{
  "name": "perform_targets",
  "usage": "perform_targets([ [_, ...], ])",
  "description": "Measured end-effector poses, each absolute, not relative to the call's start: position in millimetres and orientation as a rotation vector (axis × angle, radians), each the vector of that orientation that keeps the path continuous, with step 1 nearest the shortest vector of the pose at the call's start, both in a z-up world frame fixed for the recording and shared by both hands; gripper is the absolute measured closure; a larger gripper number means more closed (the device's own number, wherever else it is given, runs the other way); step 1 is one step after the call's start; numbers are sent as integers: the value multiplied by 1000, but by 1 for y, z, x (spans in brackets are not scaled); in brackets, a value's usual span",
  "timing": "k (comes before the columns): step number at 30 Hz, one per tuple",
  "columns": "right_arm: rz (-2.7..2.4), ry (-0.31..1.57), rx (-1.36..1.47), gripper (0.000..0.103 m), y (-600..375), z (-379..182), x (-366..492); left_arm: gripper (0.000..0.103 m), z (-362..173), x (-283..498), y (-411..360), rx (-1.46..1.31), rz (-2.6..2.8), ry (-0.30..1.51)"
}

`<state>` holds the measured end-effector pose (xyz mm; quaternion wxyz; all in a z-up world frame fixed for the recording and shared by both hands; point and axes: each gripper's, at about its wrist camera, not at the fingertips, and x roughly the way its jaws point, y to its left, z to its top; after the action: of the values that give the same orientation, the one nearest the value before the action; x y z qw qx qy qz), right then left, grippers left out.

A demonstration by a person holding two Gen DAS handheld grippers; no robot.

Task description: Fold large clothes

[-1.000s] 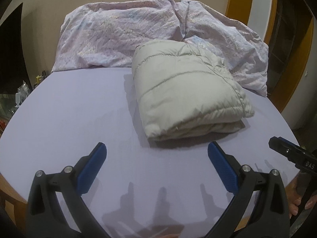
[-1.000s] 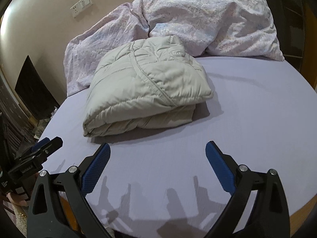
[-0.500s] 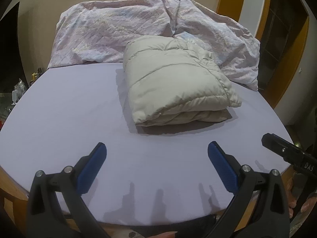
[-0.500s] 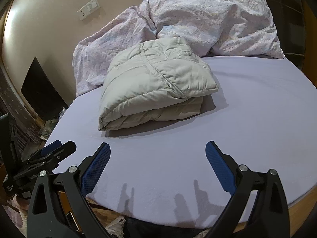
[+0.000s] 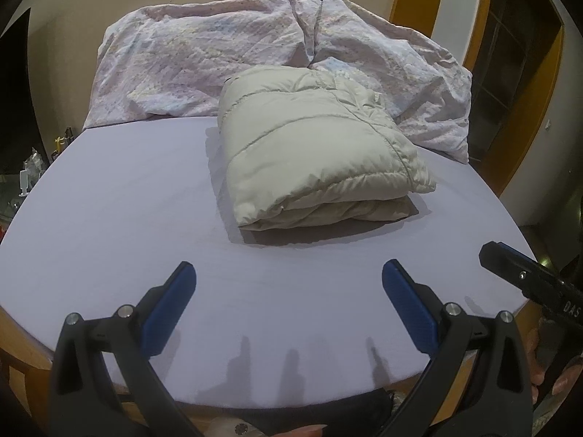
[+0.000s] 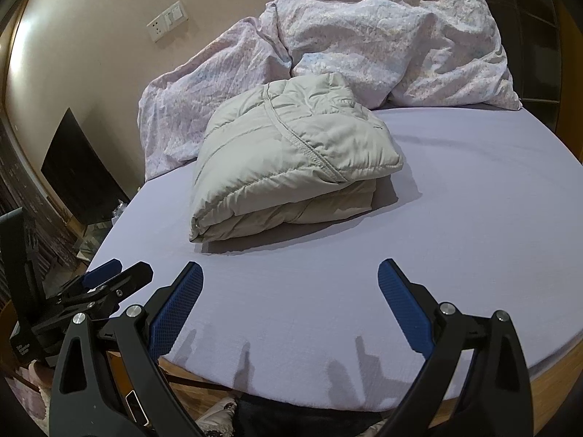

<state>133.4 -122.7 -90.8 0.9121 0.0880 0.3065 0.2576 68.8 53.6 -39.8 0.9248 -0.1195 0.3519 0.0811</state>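
Both claws, left claw (image 5: pixel 288 287) and right claw (image 6: pixel 289 286), gape apart before the folded, puffy beige jacket (image 5: pixel 313 149)

Both wrist views look low across the bed (image 5: pixel 109 200) from its near edge, sharing the folded jacket (image 6: pixel 291 153).

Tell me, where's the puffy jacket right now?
The folded jacket lies on the bed, just before the rumpled quilt, ahead of both open grippers.

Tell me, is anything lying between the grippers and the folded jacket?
No, nothing visible is. Only bare sheet lies between the open left gripper and the jacket, and likewise between the open right gripper and it. The duvet lies behind it.
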Motion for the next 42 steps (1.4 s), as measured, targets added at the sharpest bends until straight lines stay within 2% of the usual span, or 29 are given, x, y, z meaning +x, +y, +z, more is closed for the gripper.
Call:
perform_targets([
  [42,535,626,182,5,-122,-85,134,2,-39,72,49,-247,121,739],
])
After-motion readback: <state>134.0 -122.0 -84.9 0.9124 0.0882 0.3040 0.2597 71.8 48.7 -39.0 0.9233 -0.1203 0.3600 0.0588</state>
